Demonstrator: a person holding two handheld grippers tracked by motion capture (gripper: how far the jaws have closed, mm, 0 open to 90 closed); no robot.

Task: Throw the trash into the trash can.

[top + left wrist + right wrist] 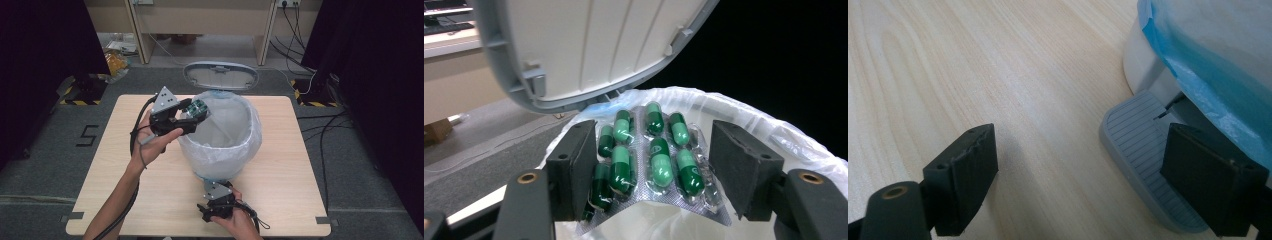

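Holding a green-capsule blister pack point(649, 160) clamped, left gripper point(651, 165) over pedal bin point(220, 132) — right gripper point(1083, 175) apart, seemingly pressing pedal point(1140, 145) at 6 o'clock.

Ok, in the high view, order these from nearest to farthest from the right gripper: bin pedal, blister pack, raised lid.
1. Bin pedal, right at the right gripper, by the bin's near base.
2. Blister pack, in the left gripper, over the bin's left rim.
3. Raised lid, at the far side.
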